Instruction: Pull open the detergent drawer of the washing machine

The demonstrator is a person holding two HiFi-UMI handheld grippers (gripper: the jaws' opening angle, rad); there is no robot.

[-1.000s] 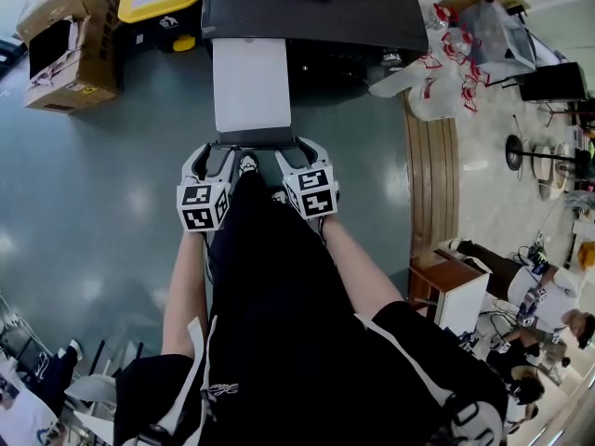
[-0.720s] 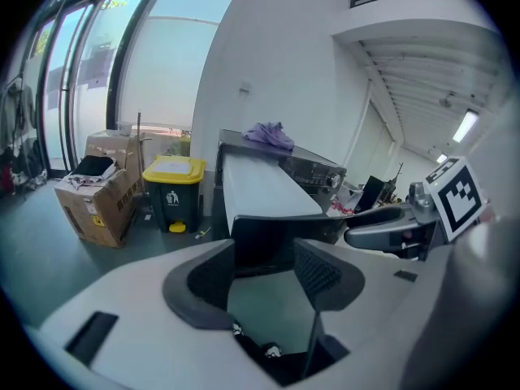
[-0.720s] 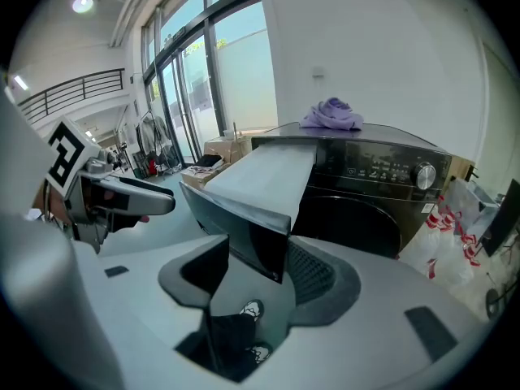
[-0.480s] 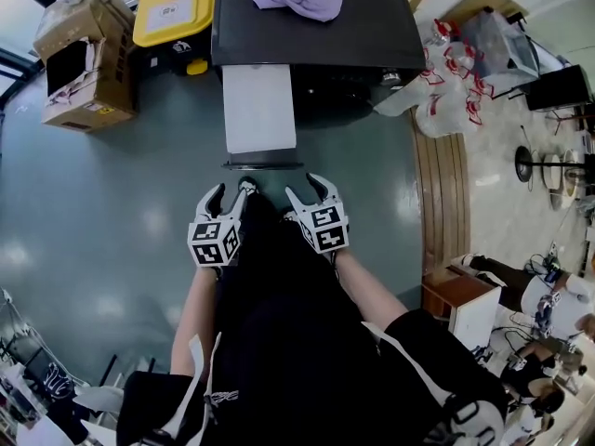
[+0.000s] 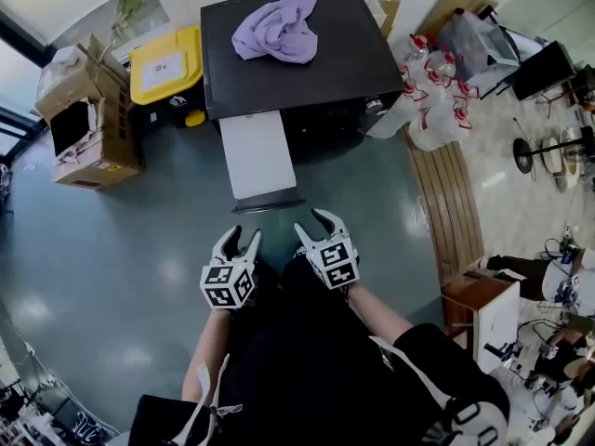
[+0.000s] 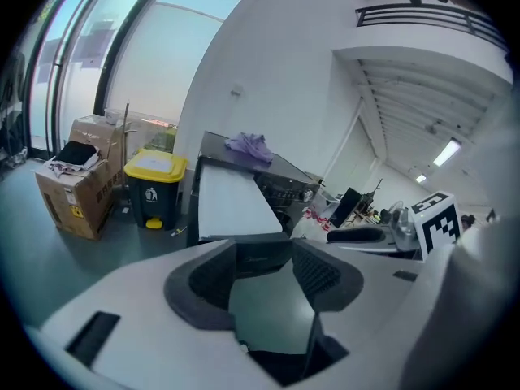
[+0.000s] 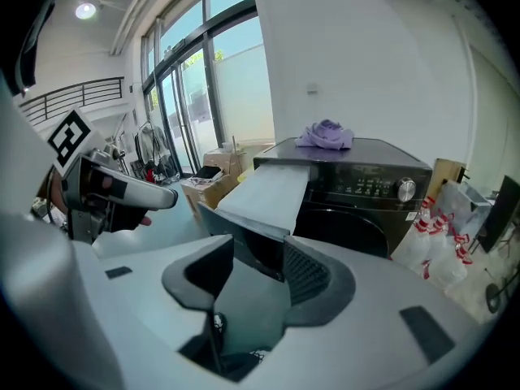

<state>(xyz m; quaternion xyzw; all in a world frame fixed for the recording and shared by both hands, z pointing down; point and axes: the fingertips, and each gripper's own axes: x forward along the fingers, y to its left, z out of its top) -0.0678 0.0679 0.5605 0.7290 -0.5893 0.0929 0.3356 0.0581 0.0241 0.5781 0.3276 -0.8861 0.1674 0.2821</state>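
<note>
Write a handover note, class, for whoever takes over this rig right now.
Left gripper: jaws open, empty.
Right gripper: jaws open, empty; they have just been closing a little.
Both are clear of the drawer front, near the person.
Detergent drawer: pulled far out of the washing machine; a purple cloth lies on top.
Done: drawer open.
Left: nothing apparent.

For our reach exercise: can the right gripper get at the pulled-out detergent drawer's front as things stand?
Probably yes. The right gripper is open and empty, its jaws having just closed a little, and faces the detergent drawer close ahead with nothing between.
</note>
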